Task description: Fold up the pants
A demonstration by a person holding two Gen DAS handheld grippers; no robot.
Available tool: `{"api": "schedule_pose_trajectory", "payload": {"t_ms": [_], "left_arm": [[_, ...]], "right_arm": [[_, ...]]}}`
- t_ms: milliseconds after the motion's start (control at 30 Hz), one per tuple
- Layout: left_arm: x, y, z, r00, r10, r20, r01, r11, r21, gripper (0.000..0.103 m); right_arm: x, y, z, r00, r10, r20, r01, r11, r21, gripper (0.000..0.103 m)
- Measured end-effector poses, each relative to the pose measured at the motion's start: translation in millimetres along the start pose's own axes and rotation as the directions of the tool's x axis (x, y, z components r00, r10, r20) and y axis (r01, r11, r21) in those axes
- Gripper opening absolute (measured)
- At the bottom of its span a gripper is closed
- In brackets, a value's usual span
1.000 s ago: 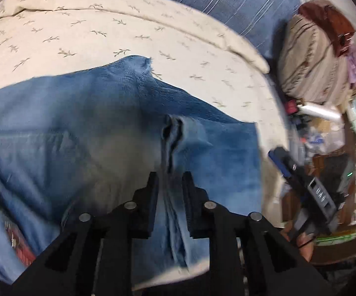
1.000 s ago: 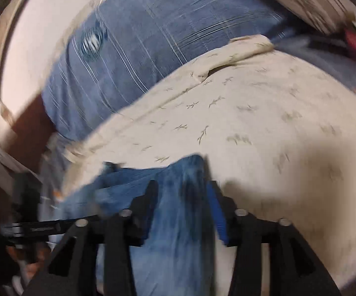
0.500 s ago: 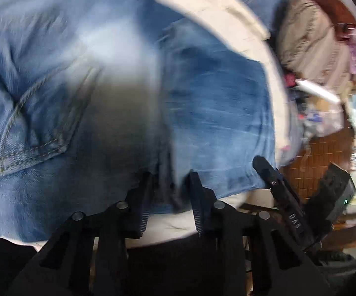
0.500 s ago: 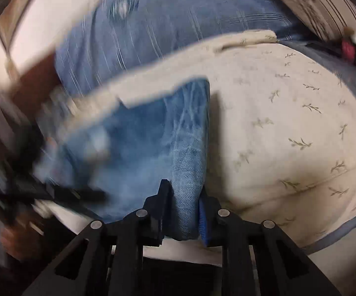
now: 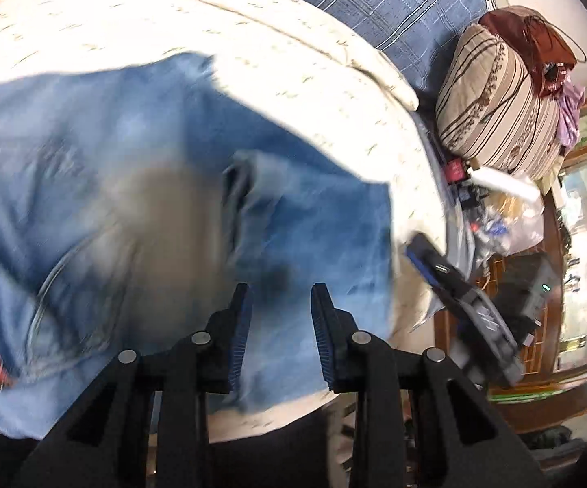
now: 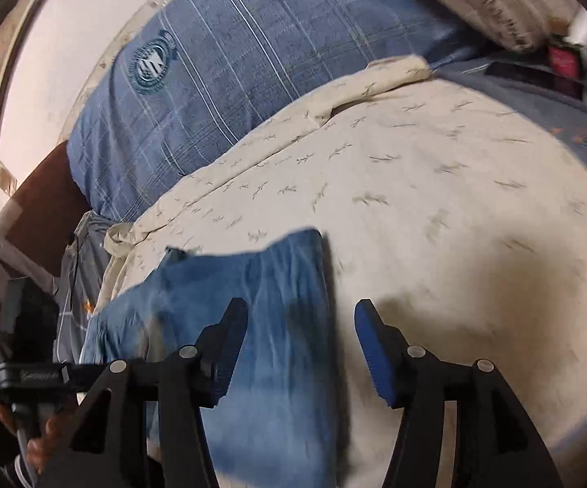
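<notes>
Left wrist view shows the left hand-held gripper (image 5: pixel 280 317) parted over jeans (image 5: pixel 131 203); the right hand-held gripper (image 6: pixel 299 349) gapes wide, empty.

Both the left gripper (image 5: pixel 279 325) and right gripper (image 6: pixel 301 349) now gape apart, releasing the jeans (image 5: pixel 163 211), which lie folded on the bed (image 6: pixel 435 203).

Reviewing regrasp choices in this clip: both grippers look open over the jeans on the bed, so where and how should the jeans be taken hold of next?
Judging from the pose, grip the jeans at the near edge, where the denim hangs over the side of the bed. Come from the near side, each gripper at its own end: left gripper toward the waist, right gripper by the straight right-hand edge. That edge is free; the rest lies flat.
</notes>
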State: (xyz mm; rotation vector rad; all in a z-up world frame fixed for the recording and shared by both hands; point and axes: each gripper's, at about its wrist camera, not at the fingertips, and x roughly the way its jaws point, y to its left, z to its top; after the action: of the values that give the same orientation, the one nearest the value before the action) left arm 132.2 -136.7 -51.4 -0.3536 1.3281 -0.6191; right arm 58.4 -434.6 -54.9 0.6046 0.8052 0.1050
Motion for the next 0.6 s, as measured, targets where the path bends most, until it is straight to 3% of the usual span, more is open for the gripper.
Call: {"api": "schedule_pose_trajectory", "payload": {"t_ms": [100,133,167,200,233,267,367,433,533,600], "left_arm": [[4,-19,22,0.999,-0.004,0.036,0.002,1.0,0.031,0.036],[6,-22,25,0.999,0.004,0.047,-0.006,0.999,0.041,0.044],[14,-23,31,0.998,0.039,0.058,-0.042,0.998,0.052,0.046],[28,-21,36,0.995,0.091,0.044,-0.093,0.995,0.045,0.045],[39,-16,38,0.994,0.108,0.018,-0.108,0.994,0.032,0.04],[45,-8,39,0.996,0.087,0.029,-0.087,0.996,0.026,0.032],[40,-4,34,0.998,0.039,0.054,-0.041,0.998,0.039,0.031],[33,5,32,0.999,0.016,0.048,-0.018,0.999,0.031,0.026],[15,24,24,0.999,-0.031,0.012,0.032,0.997,-0.07,0.022],[11,26,18,0.999,-0.024,0.022,0.025,0.996,-0.083,0.035]], "right_arm": [[20,11,16,1.0,0.006,0.027,-0.005,0.999,-0.041,0.057],[26,15,17,0.999,-0.011,0.03,0.013,0.997,-0.075,0.054],[35,18,16,0.998,-0.06,0.019,0.062,0.991,-0.122,0.049],[47,20,12,0.992,-0.122,-0.004,0.12,0.979,-0.168,0.043],[52,17,7,0.991,-0.135,-0.015,0.13,0.973,-0.193,0.037],[53,17,4,0.991,-0.131,0.018,0.131,0.966,-0.223,0.037],[52,18,3,0.991,-0.129,0.02,0.13,0.966,-0.224,0.037],[48,18,5,0.993,-0.115,0.006,0.114,0.972,-0.205,0.038],[31,6,5,1.0,-0.019,-0.005,0.018,0.996,-0.084,0.047],[28,-6,-1,0.998,0.056,-0.019,-0.056,0.998,-0.01,0.06]]}}
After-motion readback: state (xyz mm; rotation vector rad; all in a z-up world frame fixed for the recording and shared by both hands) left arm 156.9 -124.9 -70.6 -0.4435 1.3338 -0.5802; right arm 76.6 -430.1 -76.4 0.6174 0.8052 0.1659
